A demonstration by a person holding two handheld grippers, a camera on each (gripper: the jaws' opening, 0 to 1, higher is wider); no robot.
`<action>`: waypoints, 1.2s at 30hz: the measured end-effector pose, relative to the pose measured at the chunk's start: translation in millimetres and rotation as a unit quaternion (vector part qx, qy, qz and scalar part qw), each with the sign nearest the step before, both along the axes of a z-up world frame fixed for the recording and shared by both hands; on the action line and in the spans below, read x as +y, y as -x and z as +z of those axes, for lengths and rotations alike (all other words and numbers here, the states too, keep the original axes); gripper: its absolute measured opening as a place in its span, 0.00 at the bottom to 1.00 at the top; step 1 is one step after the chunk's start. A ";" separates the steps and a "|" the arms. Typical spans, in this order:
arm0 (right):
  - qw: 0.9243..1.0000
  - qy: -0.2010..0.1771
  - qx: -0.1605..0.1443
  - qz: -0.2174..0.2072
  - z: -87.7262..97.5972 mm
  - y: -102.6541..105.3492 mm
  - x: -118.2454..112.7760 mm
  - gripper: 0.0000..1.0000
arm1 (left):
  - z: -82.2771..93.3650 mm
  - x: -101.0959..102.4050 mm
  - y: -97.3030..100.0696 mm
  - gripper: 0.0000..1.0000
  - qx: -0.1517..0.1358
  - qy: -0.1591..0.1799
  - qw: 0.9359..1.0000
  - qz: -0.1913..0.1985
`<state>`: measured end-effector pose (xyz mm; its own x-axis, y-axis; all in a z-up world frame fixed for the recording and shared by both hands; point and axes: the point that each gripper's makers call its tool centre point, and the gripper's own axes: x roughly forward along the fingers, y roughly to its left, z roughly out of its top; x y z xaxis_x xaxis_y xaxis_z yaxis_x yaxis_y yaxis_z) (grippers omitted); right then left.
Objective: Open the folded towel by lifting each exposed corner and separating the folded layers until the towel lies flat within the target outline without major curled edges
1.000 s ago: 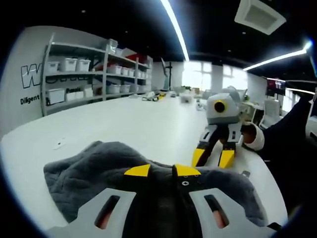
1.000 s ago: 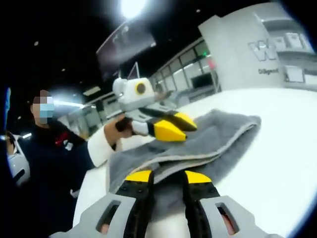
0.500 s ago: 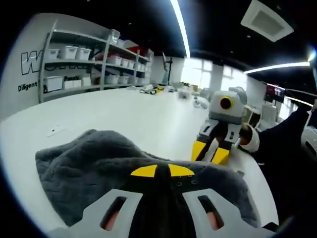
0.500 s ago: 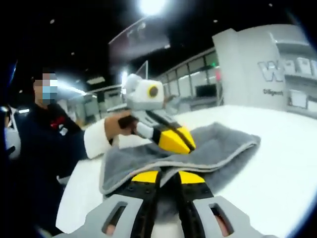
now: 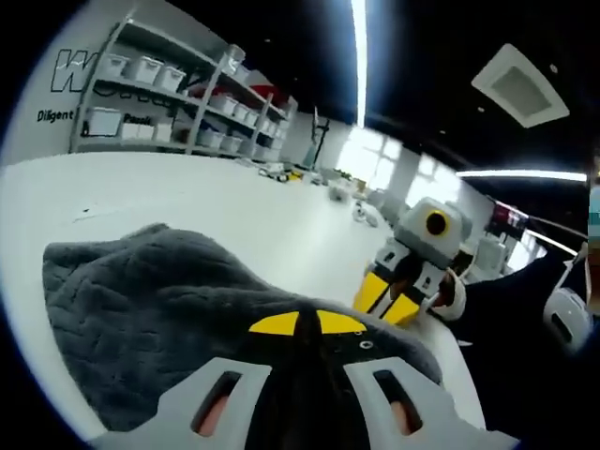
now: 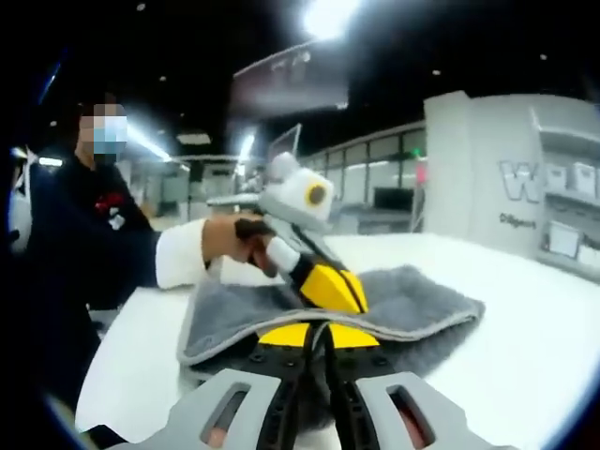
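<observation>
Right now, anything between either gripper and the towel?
Nothing visible. The left gripper and right gripper each appear shut on the gray towel at its near edge; the white table around it looks bare.

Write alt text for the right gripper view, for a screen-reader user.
The right gripper, jaws shut on the near edge of a grey towel, lifts its top layer off a white table. The left gripper, held in a person's hand, is closed on the same towel just beyond. Shelving stands at far right.
</observation>
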<state>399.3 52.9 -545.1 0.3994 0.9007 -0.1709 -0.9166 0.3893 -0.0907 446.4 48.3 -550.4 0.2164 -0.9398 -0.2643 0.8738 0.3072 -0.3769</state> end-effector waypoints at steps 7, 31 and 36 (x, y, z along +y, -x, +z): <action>1.000 0.010 -0.018 -0.007 1.1 -1.7 1.8 0.02 | 9.4 -2.8 5.2 0.12 0.016 0.025 1.000 0.001; 0.993 0.042 -0.104 -0.024 8.1 -3.7 8.7 0.00 | 4.2 12.7 -1.9 0.27 0.129 0.010 0.990 0.062; 0.991 0.053 -0.118 -0.021 6.2 -2.0 13.7 0.00 | 4.3 19.5 -7.3 0.27 0.158 0.022 0.985 0.064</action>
<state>401.4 66.7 -538.9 0.4763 0.8644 -0.1610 -0.8484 0.4037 -0.3423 453.7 67.8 -546.1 0.2471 -0.9221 -0.2976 0.6666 0.3847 -0.6385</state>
